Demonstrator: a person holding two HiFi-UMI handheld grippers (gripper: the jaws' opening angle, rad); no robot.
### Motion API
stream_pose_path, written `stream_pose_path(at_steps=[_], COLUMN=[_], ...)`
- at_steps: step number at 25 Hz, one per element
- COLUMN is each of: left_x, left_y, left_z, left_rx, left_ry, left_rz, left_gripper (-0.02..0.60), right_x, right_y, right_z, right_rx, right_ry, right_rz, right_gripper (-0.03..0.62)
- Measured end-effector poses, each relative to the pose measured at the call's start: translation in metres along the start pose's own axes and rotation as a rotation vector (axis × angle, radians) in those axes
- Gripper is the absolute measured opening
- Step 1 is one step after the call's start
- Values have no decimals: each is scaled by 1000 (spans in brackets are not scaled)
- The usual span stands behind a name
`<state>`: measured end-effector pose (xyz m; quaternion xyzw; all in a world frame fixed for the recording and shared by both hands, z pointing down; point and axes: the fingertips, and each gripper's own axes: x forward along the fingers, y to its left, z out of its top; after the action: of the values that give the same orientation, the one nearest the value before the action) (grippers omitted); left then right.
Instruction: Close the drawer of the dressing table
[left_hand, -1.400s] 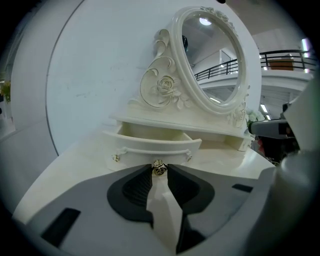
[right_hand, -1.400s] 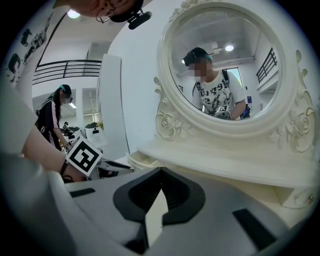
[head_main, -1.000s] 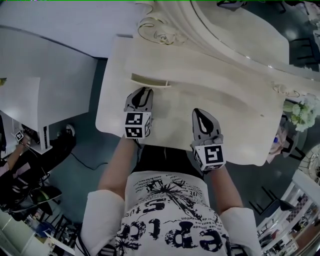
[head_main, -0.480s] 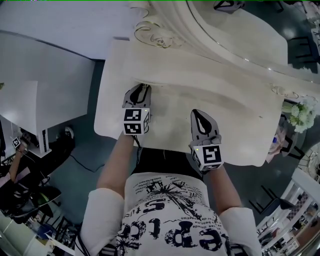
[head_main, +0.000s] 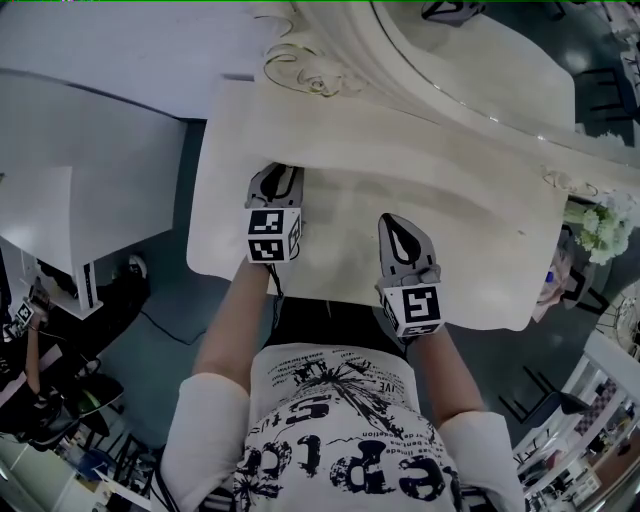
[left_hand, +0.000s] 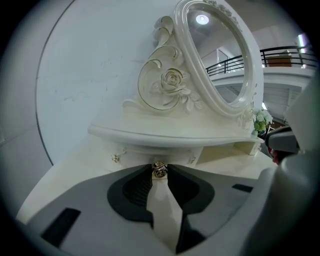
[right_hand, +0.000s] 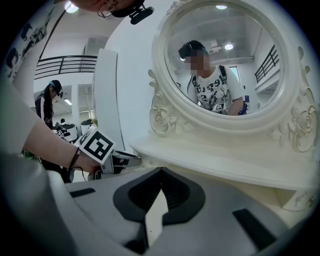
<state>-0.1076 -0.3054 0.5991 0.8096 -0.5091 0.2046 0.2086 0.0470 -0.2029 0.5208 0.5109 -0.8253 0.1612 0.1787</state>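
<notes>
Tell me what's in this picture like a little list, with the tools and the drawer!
Left tool: shut on the gold knob of the drawer
Right tool: shut, holding nothing, over the table top
Drawer: looks pushed in, or nearly
Mirror: oval, at the back
Flowers: at the table's right end

Surroundings of the scene. Head view: a bunch of white flowers (head_main: 608, 228) at 3 o'clock; a white wall panel (head_main: 100, 50) at 10 to 11 o'clock; a low white cabinet (head_main: 45, 225) at 9 o'clock; dark floor (head_main: 140, 350) at 8 o'clock, crossed by a thin black cable (head_main: 170, 327). A bystander (head_main: 25, 380) in dark clothes stands at 8 o'clock, near the frame edge. Left gripper view: the flowers at 3 o'clock and a black balcony railing (left_hand: 287, 50) at 2 o'clock. Right gripper view: the bystander at 9 o'clock, the railing above at 10 o'clock.
</notes>
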Motion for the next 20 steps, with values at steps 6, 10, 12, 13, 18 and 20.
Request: stream_pose_path(at_steps=[6, 10, 12, 13, 18, 20], left_x=[1, -1, -4, -6, -32, -48], left_y=[1, 0, 1, 0, -5, -11], left_z=[0, -1, -1, -2, -6, 3], left_rx=[-1, 36, 65, 70, 90, 94], left_ry=[-6, -2, -5, -6, -10, -39], left_rz=[-11, 8, 23, 22, 31, 29], left_gripper=[107, 107, 148, 171, 184, 154], right_x=[3, 4, 4, 4, -3, -7], right_y=[-1, -1, 2, 2, 0, 0], right_z=[-1, 1, 2, 2, 0, 4], right_rx=[-2, -8, -12, -13, -11, -15], right_ry=[8, 17, 19, 19, 17, 8], right_rz=[0, 0, 5, 5, -10, -16], right_gripper=[14, 14, 14, 14, 14, 14])
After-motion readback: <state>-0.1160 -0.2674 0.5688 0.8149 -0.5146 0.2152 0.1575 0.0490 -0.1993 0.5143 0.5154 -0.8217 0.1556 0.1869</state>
